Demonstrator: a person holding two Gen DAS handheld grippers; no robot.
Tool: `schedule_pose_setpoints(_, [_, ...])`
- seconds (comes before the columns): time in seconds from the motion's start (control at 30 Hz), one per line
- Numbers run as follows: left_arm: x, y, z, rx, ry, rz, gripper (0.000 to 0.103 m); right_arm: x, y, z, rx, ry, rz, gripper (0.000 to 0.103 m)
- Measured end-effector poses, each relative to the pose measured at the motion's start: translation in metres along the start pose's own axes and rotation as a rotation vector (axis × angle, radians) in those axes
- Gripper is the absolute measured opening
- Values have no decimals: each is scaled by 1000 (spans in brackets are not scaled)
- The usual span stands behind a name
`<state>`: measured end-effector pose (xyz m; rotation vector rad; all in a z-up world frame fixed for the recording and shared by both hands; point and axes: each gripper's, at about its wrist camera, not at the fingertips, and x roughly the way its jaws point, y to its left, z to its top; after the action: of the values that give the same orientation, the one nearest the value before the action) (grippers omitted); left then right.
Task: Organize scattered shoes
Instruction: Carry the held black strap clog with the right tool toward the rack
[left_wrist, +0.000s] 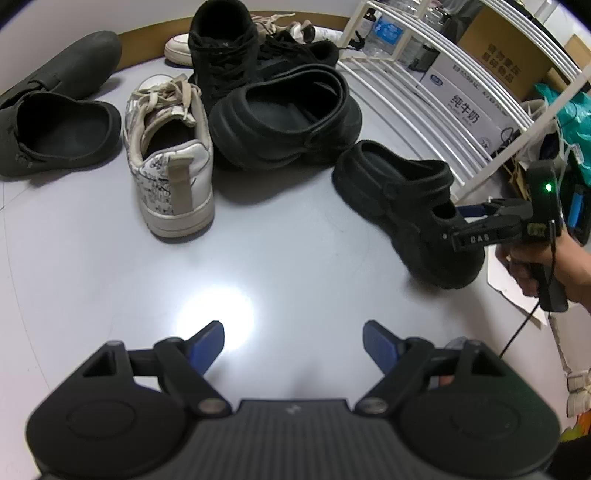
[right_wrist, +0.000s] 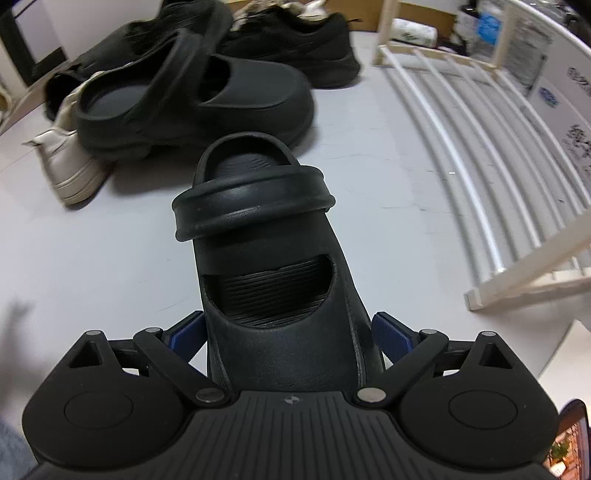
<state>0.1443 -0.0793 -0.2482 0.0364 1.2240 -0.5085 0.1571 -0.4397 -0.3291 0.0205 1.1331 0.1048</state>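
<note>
Left gripper: low centre of its own view, jaws wide apart, nothing between the blue pads, pitched steeply down. Right gripper: low centre of its view, also pitched down, jaws spread wide. In the left wrist view it sits at the right edge, gripped by a bare hand around the handle, green light lit on top.

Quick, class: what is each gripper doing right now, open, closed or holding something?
Left gripper: open, holding nothing, above bare floor.
Right gripper: open around the black clog; whether the pads touch it cannot be told.
</note>
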Motion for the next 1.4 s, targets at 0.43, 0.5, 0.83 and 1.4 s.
schedule_pose_setpoints(0.43, [-1, -1, 0, 3, 2, 1, 84, 1, -1, 12, -15, -21, -62, 96])
schedule_pose_setpoints(0.5, [-2, -1, 1, 1, -1, 1, 84, -1, -5, 11, 7, -13, -91, 96])
schedule_pose_setpoints(0.83, [1, -5, 3, 6, 0, 2, 84, -9, -15, 0, -23, -4, -72, 96])
schedule_pose_setpoints(1.4, [-2, -5, 7, 2, -18, 9, 84, -46, -24, -1, 86, -102, -30, 97])
